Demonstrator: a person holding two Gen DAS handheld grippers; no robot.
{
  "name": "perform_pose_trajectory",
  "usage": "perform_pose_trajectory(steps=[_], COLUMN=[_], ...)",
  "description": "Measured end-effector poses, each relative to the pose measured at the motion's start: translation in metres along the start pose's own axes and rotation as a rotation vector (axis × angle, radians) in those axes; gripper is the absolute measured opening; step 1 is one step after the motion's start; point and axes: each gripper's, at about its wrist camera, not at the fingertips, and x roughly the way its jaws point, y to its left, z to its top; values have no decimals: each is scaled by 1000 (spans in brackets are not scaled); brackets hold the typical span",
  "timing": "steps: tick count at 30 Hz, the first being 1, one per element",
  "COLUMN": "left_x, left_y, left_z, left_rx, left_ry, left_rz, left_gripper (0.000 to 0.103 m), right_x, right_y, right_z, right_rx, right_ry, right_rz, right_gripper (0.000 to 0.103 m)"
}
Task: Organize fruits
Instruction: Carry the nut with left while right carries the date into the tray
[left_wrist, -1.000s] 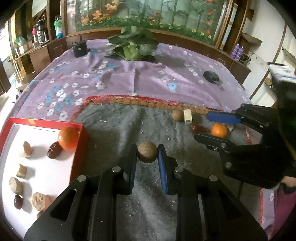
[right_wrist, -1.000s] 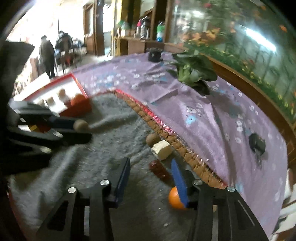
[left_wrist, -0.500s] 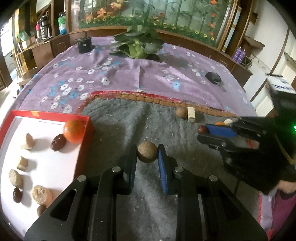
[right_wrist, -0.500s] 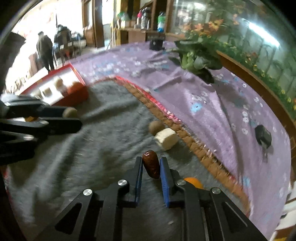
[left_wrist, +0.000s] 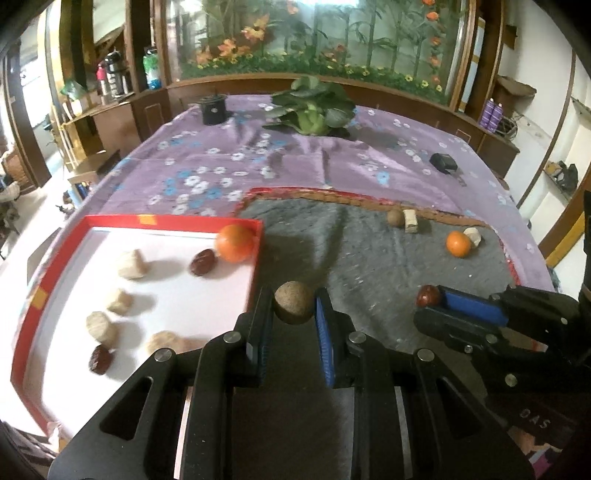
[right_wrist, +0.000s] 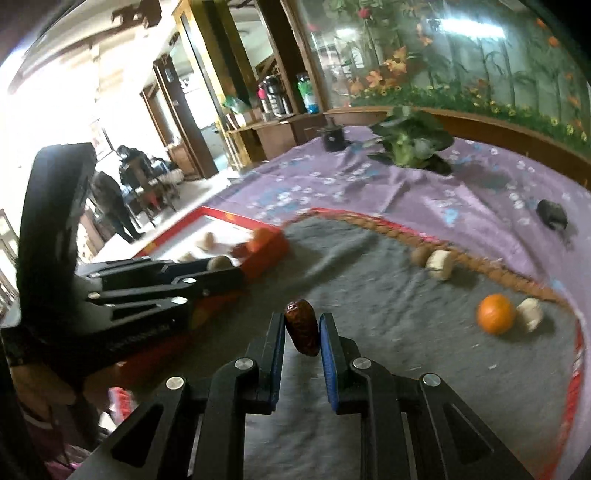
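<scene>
My left gripper (left_wrist: 294, 308) is shut on a round brown fruit (left_wrist: 294, 302), held just right of the red-rimmed white tray (left_wrist: 170, 222). The tray holds an orange (left_wrist: 235, 243), two dark red dates and several pale chunks. My right gripper (right_wrist: 302, 328) is shut on a dark red date (right_wrist: 303, 326) above the grey mat (right_wrist: 369, 295); in the left wrist view that date (left_wrist: 427, 295) shows at its tips. On the mat lie an orange (right_wrist: 495, 314), a pale chunk (right_wrist: 530, 314), a brown fruit (right_wrist: 419, 254) and another pale chunk (right_wrist: 439, 263).
A purple flowered cloth (left_wrist: 295, 158) covers the table beyond the mat. On it stand a leafy green vegetable (left_wrist: 312, 109), a black cylinder (left_wrist: 213, 108) and a small black device (left_wrist: 443, 162). People stand in the room at far left (right_wrist: 110, 199).
My right gripper closed on the dark red date, lifted it off the mat and swung left toward the tray. My left gripper carried the brown fruit left, closer to the tray.
</scene>
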Motion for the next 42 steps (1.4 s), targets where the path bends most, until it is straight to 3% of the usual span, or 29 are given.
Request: perform_pose_trajectory(steps=[17, 42], left_x=[-33, -42], left_y=[63, 123], left_z=[-30, -62], left_rx=[-73, -162], left_ry=[-33, 11], left_rz=[93, 135], left_gripper=[21, 21], right_x=[16, 49], right_y=[66, 102], right_z=[6, 25], right_rx=[-47, -139], right_ry=[0, 32], right_rz=[59, 26], right_gripper=[18, 18])
